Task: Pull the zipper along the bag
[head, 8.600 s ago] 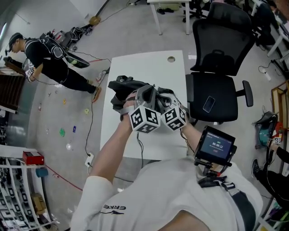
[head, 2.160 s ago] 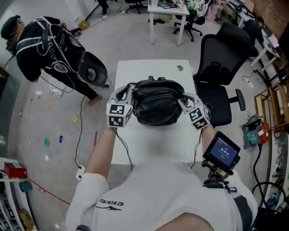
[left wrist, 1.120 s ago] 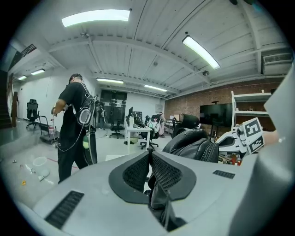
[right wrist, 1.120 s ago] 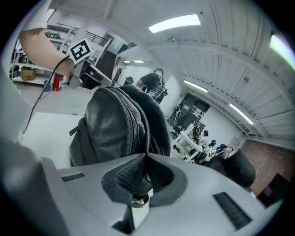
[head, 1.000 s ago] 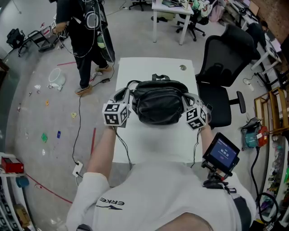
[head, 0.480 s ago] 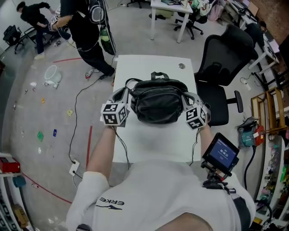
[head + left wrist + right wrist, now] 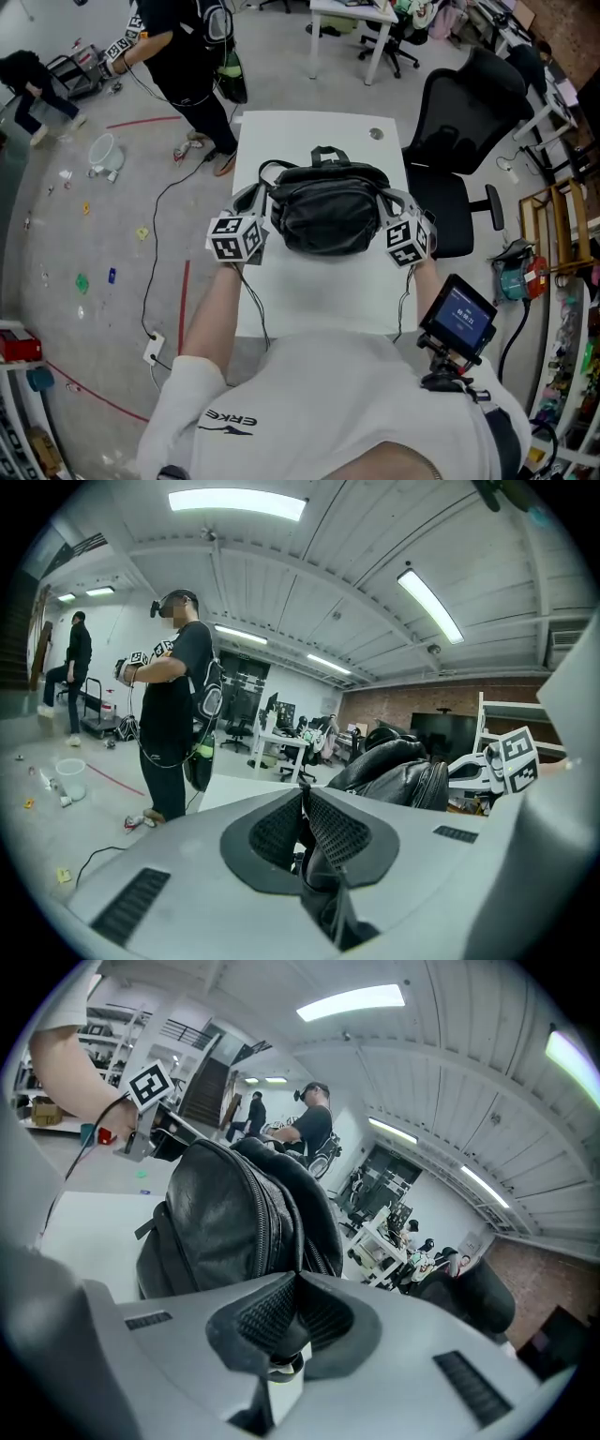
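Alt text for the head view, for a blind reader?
Seen from above, a black bag sits on a white table, the left gripper and right gripper each clamped on one side of it. A black office chair stands beside the table.

Indiscernible zipper pull on bag [image 7: 328, 211]

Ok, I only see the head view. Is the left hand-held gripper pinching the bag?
Observer: Yes. The left gripper view shows the left hand-held gripper shut on a black fold of the bag.
Operator: And the right one?
Observer: The right hand-held gripper is shut too, on a black bit at the bag's side.
Operator: Any zipper?
Observer: The right gripper view shows a zipper running up that side.
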Demonstrator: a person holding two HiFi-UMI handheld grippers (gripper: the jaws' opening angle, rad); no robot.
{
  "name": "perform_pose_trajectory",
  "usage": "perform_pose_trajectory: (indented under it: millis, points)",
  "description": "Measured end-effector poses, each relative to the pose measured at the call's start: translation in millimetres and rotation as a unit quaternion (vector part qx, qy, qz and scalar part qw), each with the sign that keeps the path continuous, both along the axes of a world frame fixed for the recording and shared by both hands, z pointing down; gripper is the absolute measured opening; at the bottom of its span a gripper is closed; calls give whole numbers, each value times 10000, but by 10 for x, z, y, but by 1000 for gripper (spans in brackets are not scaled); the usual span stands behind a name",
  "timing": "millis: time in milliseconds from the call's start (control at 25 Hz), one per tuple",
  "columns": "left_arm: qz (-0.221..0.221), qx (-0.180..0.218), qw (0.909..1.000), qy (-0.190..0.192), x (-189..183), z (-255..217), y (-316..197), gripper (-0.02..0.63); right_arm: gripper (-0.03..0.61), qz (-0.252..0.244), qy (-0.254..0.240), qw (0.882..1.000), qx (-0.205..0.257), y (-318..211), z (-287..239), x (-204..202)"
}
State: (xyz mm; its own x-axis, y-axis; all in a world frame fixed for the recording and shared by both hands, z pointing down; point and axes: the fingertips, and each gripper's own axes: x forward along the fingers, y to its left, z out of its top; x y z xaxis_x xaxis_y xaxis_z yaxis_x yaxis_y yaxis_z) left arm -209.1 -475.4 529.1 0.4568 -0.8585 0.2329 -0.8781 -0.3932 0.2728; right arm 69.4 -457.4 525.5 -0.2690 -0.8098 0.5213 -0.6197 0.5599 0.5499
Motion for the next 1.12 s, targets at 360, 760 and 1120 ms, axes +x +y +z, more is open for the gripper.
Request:
perform_pose_trajectory:
  millis: [360, 760, 1120]
  points:
    - [95, -3, 9991, 423, 0, -119, 36, 20, 12, 29, -256, 9996, -111, -1, 6, -26]
    - [-445, 112, 9967, 674, -254, -126, 127, 21, 18, 113, -1078, 9937, -276, -6, 82, -52]
    - [-1043, 304, 9936, 317, -474, -186, 486, 20, 21, 328, -1936, 9804, -185, 140, 36, -178]
